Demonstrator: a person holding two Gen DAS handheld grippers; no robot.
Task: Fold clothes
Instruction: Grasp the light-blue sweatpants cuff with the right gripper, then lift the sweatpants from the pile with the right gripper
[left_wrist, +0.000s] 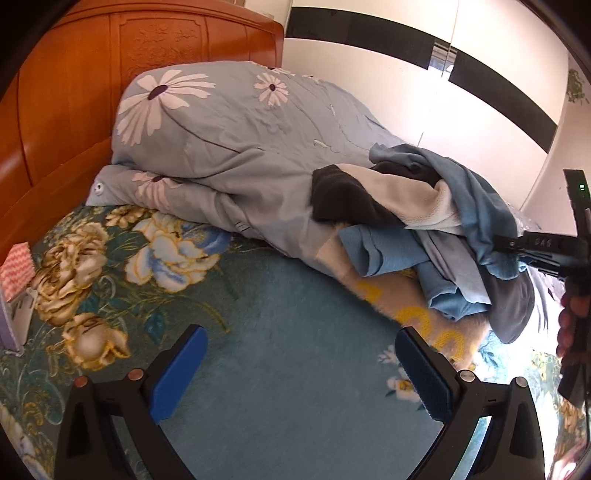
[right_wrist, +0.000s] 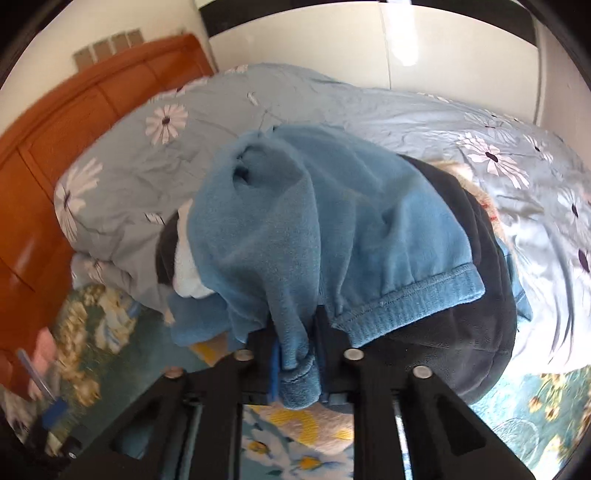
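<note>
A pile of clothes (left_wrist: 424, 229) lies on the bed at the right, with blue, black and white pieces mixed. My right gripper (right_wrist: 297, 354) is shut on a blue fleece garment (right_wrist: 314, 221) and holds its bunched edge between the pads. The garment hangs over a black garment (right_wrist: 487, 325). In the left wrist view the right gripper (left_wrist: 517, 245) shows at the right edge, clamped on that blue fleece. My left gripper (left_wrist: 301, 373) is open and empty, over bare teal floral bedspread (left_wrist: 277, 332), to the left of the pile.
A folded light-blue daisy-print quilt (left_wrist: 229, 140) lies behind the pile against the orange wooden headboard (left_wrist: 66, 92). A pink-and-white box (left_wrist: 16, 280) sits at the bed's left edge. A cream blanket with yellow marks (left_wrist: 406, 302) lies under the pile. White wall panels stand behind.
</note>
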